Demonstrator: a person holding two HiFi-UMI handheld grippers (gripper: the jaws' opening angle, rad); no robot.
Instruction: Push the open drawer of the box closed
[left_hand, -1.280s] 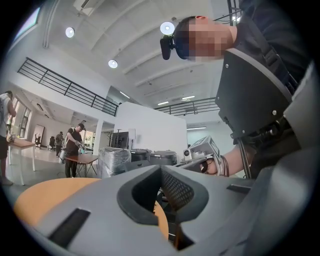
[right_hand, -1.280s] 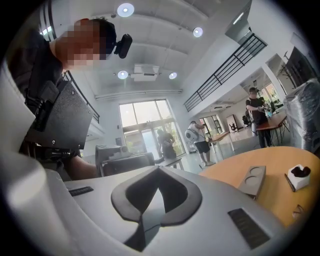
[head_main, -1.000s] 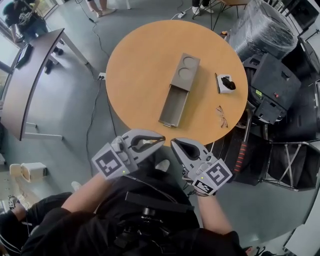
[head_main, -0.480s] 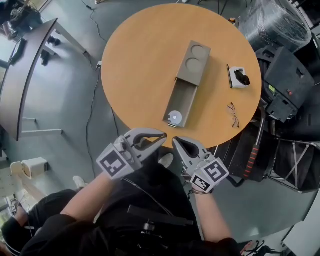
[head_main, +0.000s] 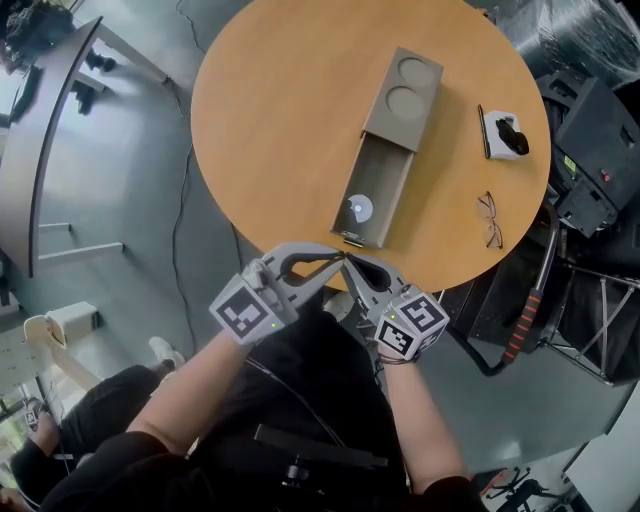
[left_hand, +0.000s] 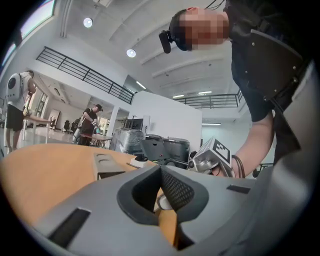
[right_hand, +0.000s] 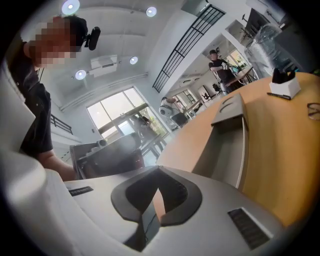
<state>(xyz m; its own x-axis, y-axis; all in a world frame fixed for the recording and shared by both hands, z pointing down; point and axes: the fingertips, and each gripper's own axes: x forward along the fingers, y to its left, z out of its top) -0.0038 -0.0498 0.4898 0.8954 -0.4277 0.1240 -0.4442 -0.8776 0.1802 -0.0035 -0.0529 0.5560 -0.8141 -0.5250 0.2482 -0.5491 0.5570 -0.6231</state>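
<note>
A long grey box with two round recesses on top lies on the round wooden table. Its drawer stands pulled out toward me, and a white disc lies inside. Both grippers hover just off the table's near edge, in front of the drawer's front panel. My left gripper is shut with nothing in it, and so is my right gripper; their tips nearly meet. The left gripper view shows shut jaws and the box beyond. The right gripper view shows shut jaws beside the drawer.
A white holder with a black object and a pair of glasses lie on the table's right side. Black equipment cases crowd the floor to the right. A curved desk stands left. People stand far off.
Both grippers have moved forward to the table edge and drawn together by the drawer front. The box looms nearer in the head view, and the white disc has come into sight.
</note>
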